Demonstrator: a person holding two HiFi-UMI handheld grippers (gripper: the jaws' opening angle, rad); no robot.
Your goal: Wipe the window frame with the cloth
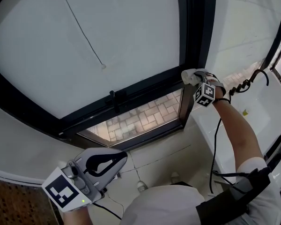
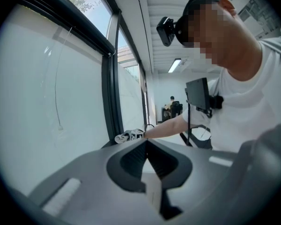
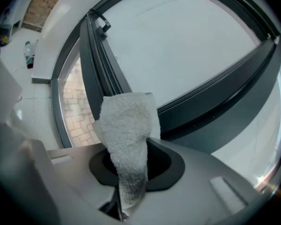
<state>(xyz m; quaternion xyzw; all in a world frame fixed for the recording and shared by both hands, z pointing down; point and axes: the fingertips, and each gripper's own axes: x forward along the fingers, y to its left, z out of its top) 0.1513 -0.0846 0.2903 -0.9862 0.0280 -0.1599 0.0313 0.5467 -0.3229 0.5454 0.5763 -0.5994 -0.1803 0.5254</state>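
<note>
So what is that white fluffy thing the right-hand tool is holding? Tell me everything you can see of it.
It is a cloth, white and nubby like terry towelling, bunched into a thick strip. The right gripper has its fingers shut on its lower end; the rest stands free past them, slightly slumped. From the head view it lies against the black window frame, by the pane's lower corner.

In the head view the right claw (image 1: 194, 78) has its jaws hidden under the cloth (image 1: 187, 75) and its marker cube (image 1: 205, 93). The window frame (image 1: 196, 41) runs out past the top and left edges. In the right gripper view the cloth's near end vanishes between the closed jaws. A small object (image 1: 141, 185) on the floor (image 1: 154, 156) is too small to tell; so is a seated figure (image 2: 172, 106) far down the room.
</note>
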